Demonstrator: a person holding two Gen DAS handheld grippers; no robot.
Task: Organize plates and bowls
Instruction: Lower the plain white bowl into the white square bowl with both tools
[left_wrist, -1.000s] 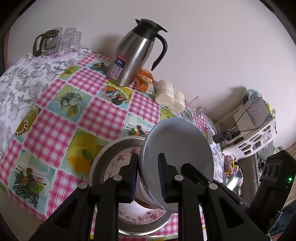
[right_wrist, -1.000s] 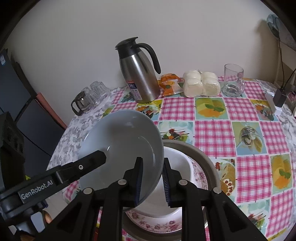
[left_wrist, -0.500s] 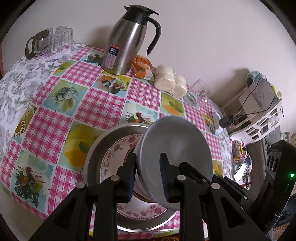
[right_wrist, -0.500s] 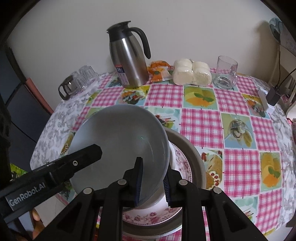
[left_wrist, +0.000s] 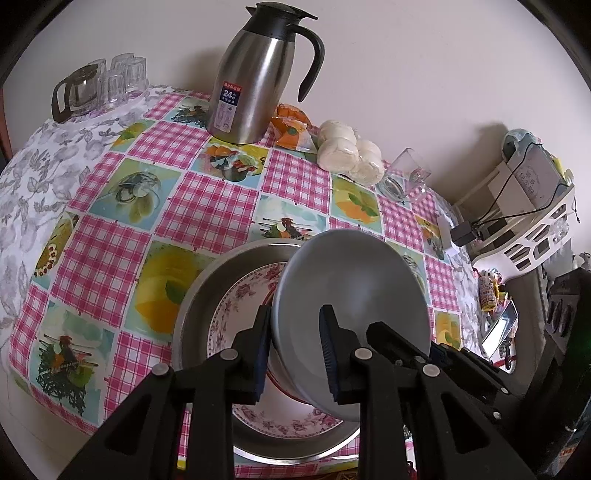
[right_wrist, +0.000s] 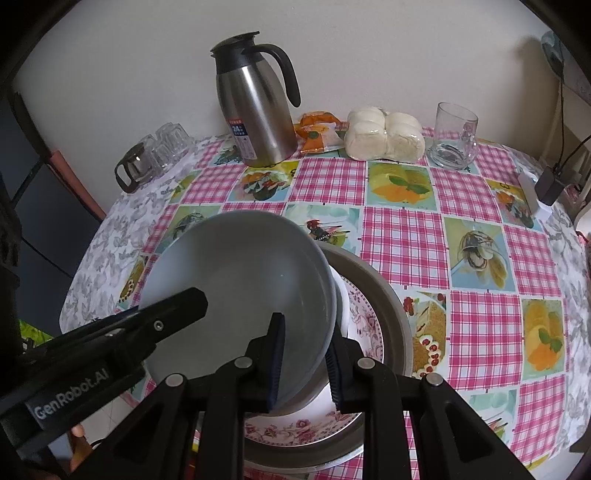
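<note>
1. Grey bowl (left_wrist: 351, 314) is tilted on edge above the stacked dishes, with its hollow facing the right wrist camera and its outer wall facing the left wrist camera.
2. Left tool (left_wrist: 295, 350) clamps the bowl's rim; one pad is outside the wall, the other inside the hollow. Its jaws are closed onto the rim.
3. Right tool (right_wrist: 304, 360) pinches the opposite rim of the same bowl (right_wrist: 240, 291), with one blue-ribbed pad inside the hollow and one outside. It is closed on the rim too.
4. In the right wrist view the left tool's black arm, marked "GenRobot.AI", enters from the lower left and meets the bowl at its near-left rim.
5. Below the bowl is a white bowl (right_wrist: 341, 306); only a sliver shows at the grey bowl's right edge. Whether the two touch cannot be told.
6. The white bowl stands on a floral plate (left_wrist: 240, 306), pink-rose patterned, which lies inside a wide metal basin (left_wrist: 195, 295).
7. The basin sits at the near edge of the tabletop (left_wrist: 207, 206), which is covered in a pink-check cloth with fruit panels.
8. At the far side, well apart from the stack, are a steel thermos jug (left_wrist: 255, 74), an orange snack packet (left_wrist: 291, 125), wrapped white buns (left_wrist: 347, 151) and a glass mug (right_wrist: 452, 136).
9. At the far left corner are a glass teapot (left_wrist: 74, 96) and small glasses (left_wrist: 125, 75).
</note>
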